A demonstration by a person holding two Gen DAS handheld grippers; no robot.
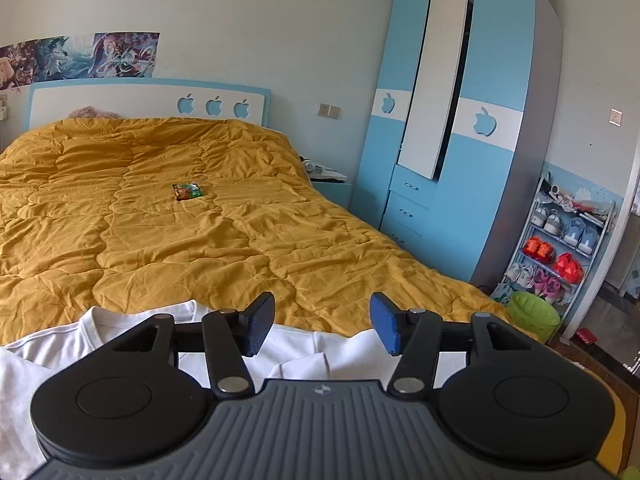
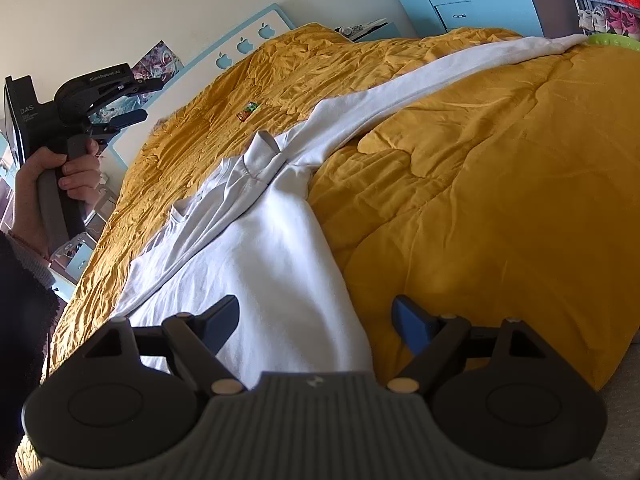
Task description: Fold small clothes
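A white long-sleeved top [image 2: 264, 256] lies on the mustard quilt [image 2: 480, 184] near the foot of the bed, one sleeve [image 2: 420, 76] stretched out toward the far side. My right gripper [image 2: 316, 320] is open and empty, low over the top's lower edge. My left gripper [image 1: 322, 322] is open and empty, held above the collar end of the top [image 1: 296, 344]. In the right wrist view the left gripper [image 2: 116, 120] is raised at the left, well clear of the cloth.
A small colourful packet [image 1: 188, 191] lies mid-bed. A blue and white wardrobe [image 1: 460, 120], a shoe rack [image 1: 560, 240] and a green basin [image 1: 534, 314] stand to the right of the bed. A nightstand [image 1: 330, 184] is beside the headboard.
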